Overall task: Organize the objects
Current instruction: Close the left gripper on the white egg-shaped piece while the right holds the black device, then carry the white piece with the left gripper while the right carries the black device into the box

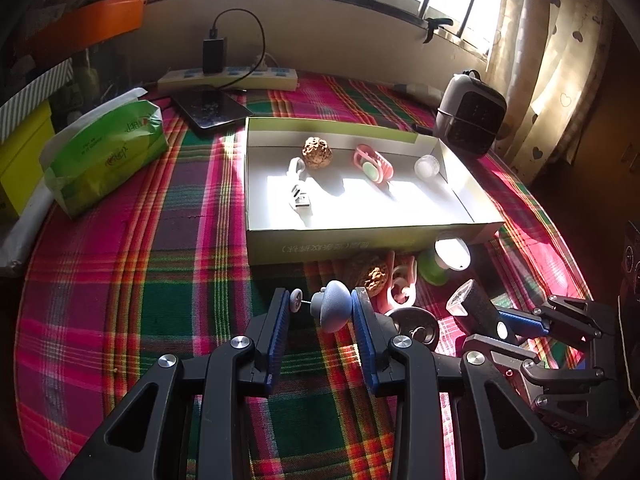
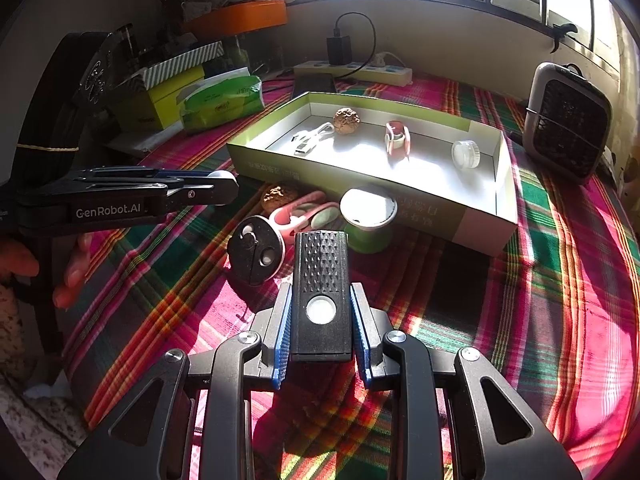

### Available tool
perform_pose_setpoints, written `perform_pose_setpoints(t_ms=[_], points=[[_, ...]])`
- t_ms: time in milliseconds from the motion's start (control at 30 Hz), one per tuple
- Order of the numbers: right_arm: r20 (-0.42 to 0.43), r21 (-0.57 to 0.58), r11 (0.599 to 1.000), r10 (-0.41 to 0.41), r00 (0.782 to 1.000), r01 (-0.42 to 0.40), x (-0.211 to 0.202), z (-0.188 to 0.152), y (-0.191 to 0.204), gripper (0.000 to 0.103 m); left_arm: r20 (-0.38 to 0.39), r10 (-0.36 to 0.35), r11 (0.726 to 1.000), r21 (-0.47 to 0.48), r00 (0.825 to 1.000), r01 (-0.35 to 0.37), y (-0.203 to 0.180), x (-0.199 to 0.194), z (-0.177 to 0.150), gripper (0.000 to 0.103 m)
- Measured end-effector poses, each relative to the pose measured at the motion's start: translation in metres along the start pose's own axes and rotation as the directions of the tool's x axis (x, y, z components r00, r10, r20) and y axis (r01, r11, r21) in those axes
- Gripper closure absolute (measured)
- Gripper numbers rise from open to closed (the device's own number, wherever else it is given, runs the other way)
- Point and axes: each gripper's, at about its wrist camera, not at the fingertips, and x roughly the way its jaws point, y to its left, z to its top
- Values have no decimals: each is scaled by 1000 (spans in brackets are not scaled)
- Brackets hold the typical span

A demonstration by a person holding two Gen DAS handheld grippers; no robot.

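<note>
Already both grippers are loaded. The left gripper [image 1: 320,308] has its fingers [image 1: 280,320] clenched on a small blue-grey knob [image 1: 332,306] with a thin pin and white disc at its left end, held low over the plaid worktop [image 1: 160,280]. The right gripper [image 2: 320,312] grasps a black flashlight [image 2: 320,292] between its blue pads, lens end pointing forward toward the box.

Just beyond the fingers, near the centre of the right wrist view, a small group remains on the cloth: a black round disc [image 2: 256,254], a pink clip [image 2: 300,216], a walnut [image 2: 278,196] and a green-based cup with a white lid [image 2: 368,214], all close against the near wall of the open cardboard box [image 2: 492,216].

Inside the box, along its far side, lie a white cable [image 2: 314,136], another walnut [image 2: 346,120], a pink-and-green clip [image 2: 396,138] and a clear round lid [image 2: 466,154].

Judging from this, the sorting looks roughly half done: four items are boxed, two are in hand, and four wait outside.
</note>
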Motion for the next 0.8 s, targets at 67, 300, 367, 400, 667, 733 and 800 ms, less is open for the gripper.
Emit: perform_pose_setpoints(t_ms=[67, 300, 367, 400, 667, 733, 800], points=[[5, 7, 1000, 8, 1000, -8, -4, 1, 0, 75, 7, -2, 1000, 4, 1000, 2, -2, -3, 1, 74], [33, 31, 999, 34, 999, -35, -16, 8, -2, 75, 28, -7, 1000, 15, 1000, 6, -8, -13, 8, 74], [36, 33, 999, 28, 999, -29, -18, 10, -2, 75, 33, -8, 1000, 18, 999, 7, -9, -15, 10, 74], [36, 34, 999, 22, 999, -23, -18, 11, -2, 75, 36, -6, 1000, 21, 999, 5, -10, -15, 11, 74], [35, 62, 998, -12, 999, 10, -18, 23, -11, 75, 43, -19, 999, 47, 999, 17, -20, -13, 25, 74], [34, 69, 998, -15, 999, 12, -17, 26, -15, 75, 49, -21, 998, 59, 999, 18, -23, -12, 29, 74], [35, 75, 997, -23, 999, 20, -17, 30, -18, 75, 49, -28, 998, 62, 998, 25, -25, -10, 33, 74]])
